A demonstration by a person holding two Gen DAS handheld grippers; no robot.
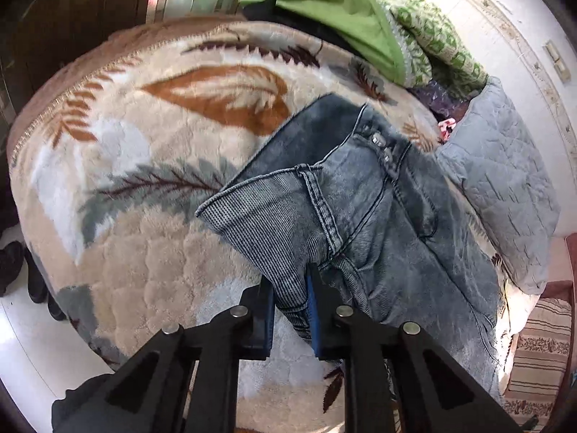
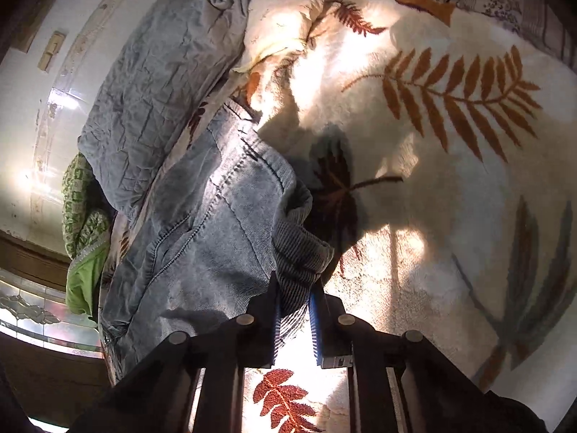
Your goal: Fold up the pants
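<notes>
So here's where I'm at: both of my grippers have a bite of the faded blue-grey denim pants (image 1: 364,195), which are draped over the fluffy cream blanket with the rust and grey leaf print (image 1: 151,187) covering the bed. The left gripper (image 1: 291,310) has its blue-padded fingers (image 1: 314,317) pinching a flap of ribbed denim, and from there the waistband with its two metal buttons runs up and away from me, toward the far right corner of the blanket. The right gripper (image 2: 295,319) is pinching another bunched, ribbed bit of the same pants (image 2: 202,216), and in its view the rest of the cloth trails off to the left and away from the fingers.

The thing I care about for the next move: in both views the pants' long axis runs roughly forward from the fingertips, with the bulk hanging off toward the crumpled pale blue quilted cover (image 1: 501,180) at the blanket's far edge (that's the side I'd call crowded). The open stretch of blanket lies the other way, off to the left in the left wrist view. I can't tell from these two views which gripper is nearer the waistband end, though the left one looks close to the buttons.

My guess is the fold has to swing over that open stretch, not toward the green clothing pile (image 1: 335,14) at the far edge. The risk I see is the denim snagging on the quilted cover.
</notes>
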